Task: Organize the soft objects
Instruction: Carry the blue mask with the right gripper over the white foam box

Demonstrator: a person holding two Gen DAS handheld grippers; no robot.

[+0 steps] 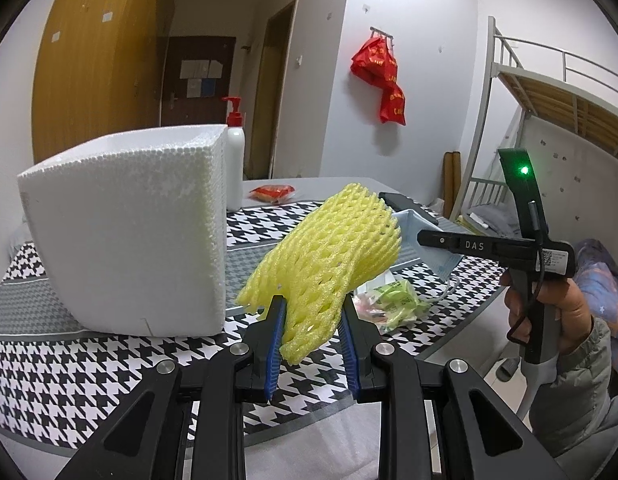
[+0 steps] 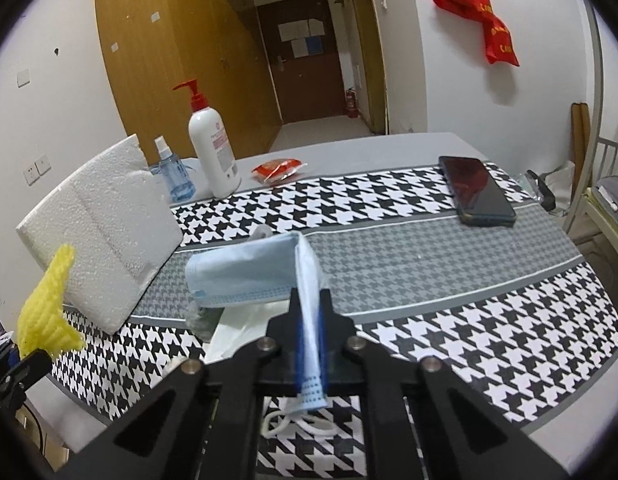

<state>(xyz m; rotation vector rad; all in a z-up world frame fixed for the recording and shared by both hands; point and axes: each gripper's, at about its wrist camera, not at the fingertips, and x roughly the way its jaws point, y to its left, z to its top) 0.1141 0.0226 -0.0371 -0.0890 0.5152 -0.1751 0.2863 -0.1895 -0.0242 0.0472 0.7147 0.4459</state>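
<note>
On my far left stands the white foam box [image 1: 125, 232] on the houndstooth tablecloth [image 1: 89, 368], with a white pump bottle [image 1: 235, 160] just behind its far corner and, from the right wrist view, a small blue spray bottle [image 2: 173, 172] beside that bottle. My left gripper [image 1: 311, 312] has its blue pads pressed into the lower end of the yellow foam net sleeve [image 1: 329, 252], which sticks up and forward from the jaws, clear of the cloth and just beside the box's right face. Under and behind the sleeve I see a small heap of crinkled wrappers [image 1: 393, 300] lying on the table. Farther back a red packet [image 2: 279, 169] lies on the grey strip of cloth. Moving right, my right gripper [image 2: 311, 304] is clamped tight on a light blue face mask [image 2: 245, 272]; the jaws stand together with only the folded fabric between them, one end dangling below the pads with its white ear loop, the rest bent over to the left above the table. A dark phone [image 2: 475, 190] lies flat near the table's right far edge. In the left wrist view a hand [image 1: 565, 312] grips the right tool's handle, and a red bag [image 1: 381, 80] hangs on the wall.
</note>
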